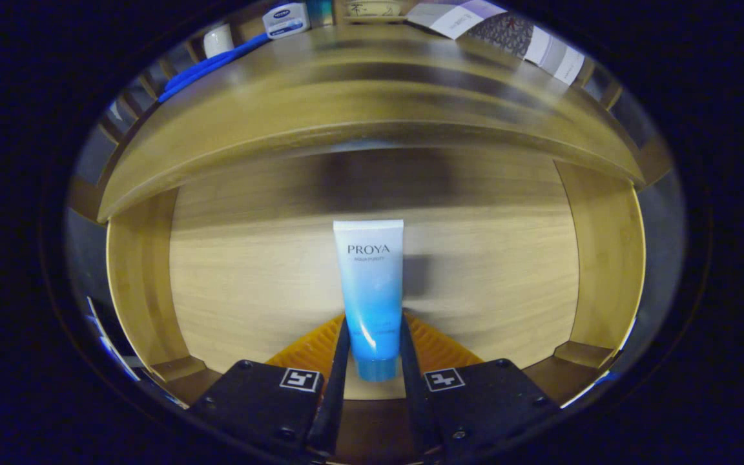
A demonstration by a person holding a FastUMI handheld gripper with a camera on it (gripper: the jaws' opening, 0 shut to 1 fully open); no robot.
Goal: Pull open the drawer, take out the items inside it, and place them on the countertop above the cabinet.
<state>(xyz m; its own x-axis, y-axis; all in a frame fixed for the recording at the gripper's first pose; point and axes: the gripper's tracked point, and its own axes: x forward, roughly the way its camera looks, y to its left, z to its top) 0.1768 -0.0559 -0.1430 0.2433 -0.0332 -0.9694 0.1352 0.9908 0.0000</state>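
Down inside the open drawer, the gripper had its jaws drawn narrow around a tube of white fading to blue, both fingers pressing its lower sides just above the blue cap. The tube ran forward from the jaws over the drawer's pale wooden floor, its flat crimped end farthest away; whether it lay on the floor or was lifted off it could not be told, though a faint shadow sat just beside it on the right. The lower edges of the cap were partly masked by the fingers. Wooden side walls closed the drawer on either side, and their near corners were cut off by the gripper's body. Beyond the tube the back of the drawer sank into shadow under the tabletop, whose surface was smeared by blur. On that tabletop, far off, stood a small white cup, a white jar with a blue lid mark and a blue strap or cord trailing toward the edge; some printed paper or packaging lay further right, too distorted to identify.
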